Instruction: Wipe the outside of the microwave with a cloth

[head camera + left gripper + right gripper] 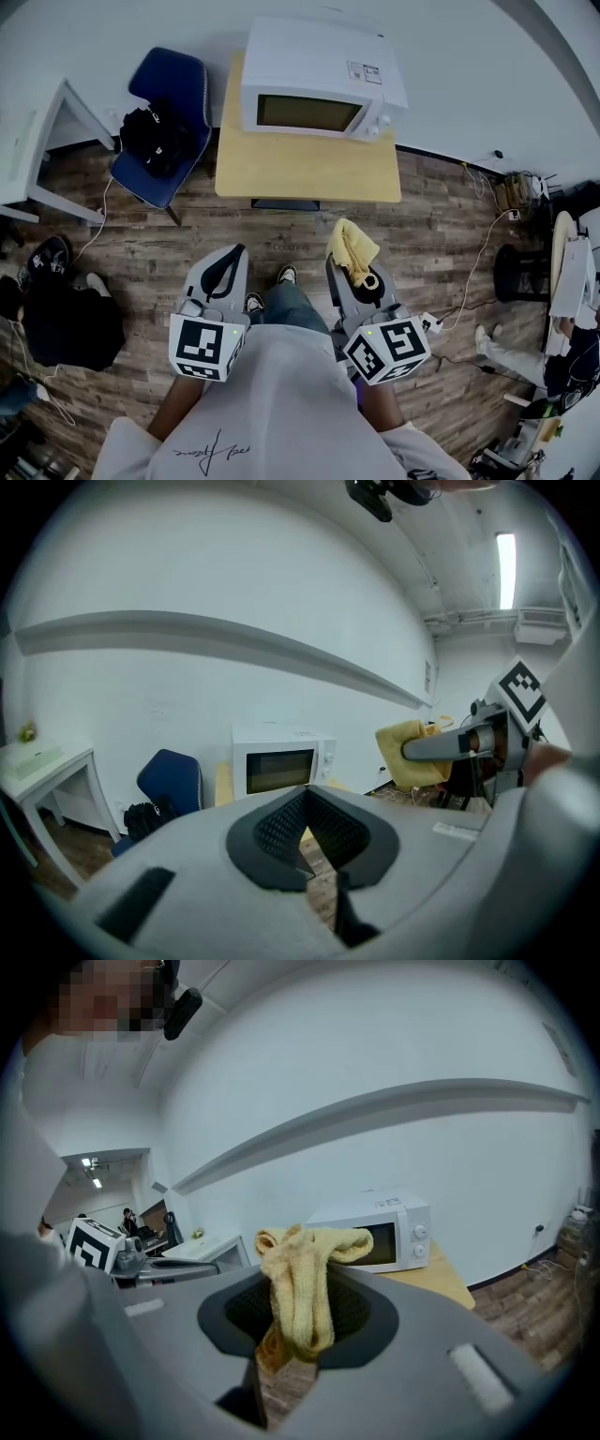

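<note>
A white microwave (319, 80) stands with its door closed at the back of a small wooden table (307, 169). It also shows ahead in the left gripper view (281, 766) and the right gripper view (382, 1232). My right gripper (343, 258) is shut on a yellow cloth (352, 248), which bunches above the jaws (300, 1288). My left gripper (228, 261) is shut with nothing in it. Both grippers are held over the wood floor, well short of the table.
A blue chair (167, 122) with a black bag (155, 139) stands left of the table. A white desk (33, 141) is at far left. Cables (478, 253) cross the floor at right, near a black stool (522, 272). A person sits at the right edge.
</note>
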Available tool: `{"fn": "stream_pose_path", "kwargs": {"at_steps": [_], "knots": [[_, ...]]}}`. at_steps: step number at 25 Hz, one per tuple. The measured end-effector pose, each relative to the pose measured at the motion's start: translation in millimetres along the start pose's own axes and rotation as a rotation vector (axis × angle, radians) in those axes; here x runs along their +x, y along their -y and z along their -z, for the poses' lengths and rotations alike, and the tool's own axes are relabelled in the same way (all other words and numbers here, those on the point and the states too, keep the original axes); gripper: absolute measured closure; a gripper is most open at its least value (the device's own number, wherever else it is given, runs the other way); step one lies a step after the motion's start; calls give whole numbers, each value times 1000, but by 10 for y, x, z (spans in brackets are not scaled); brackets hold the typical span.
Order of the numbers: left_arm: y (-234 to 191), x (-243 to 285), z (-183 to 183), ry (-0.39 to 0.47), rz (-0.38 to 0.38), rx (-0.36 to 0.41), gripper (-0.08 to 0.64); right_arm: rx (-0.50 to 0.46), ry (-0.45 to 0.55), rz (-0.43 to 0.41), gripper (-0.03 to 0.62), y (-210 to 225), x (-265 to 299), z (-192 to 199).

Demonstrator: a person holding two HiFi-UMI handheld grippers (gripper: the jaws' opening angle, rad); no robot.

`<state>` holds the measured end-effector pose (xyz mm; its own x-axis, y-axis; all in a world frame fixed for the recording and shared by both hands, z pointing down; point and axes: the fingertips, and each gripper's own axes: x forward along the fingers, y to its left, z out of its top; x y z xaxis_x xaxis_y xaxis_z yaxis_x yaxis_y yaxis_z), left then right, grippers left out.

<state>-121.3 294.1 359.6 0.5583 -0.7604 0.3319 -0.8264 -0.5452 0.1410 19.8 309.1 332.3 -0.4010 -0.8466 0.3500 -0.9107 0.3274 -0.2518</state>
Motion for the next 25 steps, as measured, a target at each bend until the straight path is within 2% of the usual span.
{"fn": "stream_pose_path", "kwargs": {"at_steps": [4,9,18,25], "knots": [[-98,157,-16,-6,-4,-4,569,9,-8,-1,486,120,187,-16],[-242,521,-100,-26,15,17,569,-2,-23,-67,486,208,571,-134],[-580,1341,-739,45,19,-61,569,-26,-11,-126,486,693,1411,-712],[-824,2004,-1120,83,-33,-65,569,-60,-1,-155,486,1234,1955,-1143]]}}
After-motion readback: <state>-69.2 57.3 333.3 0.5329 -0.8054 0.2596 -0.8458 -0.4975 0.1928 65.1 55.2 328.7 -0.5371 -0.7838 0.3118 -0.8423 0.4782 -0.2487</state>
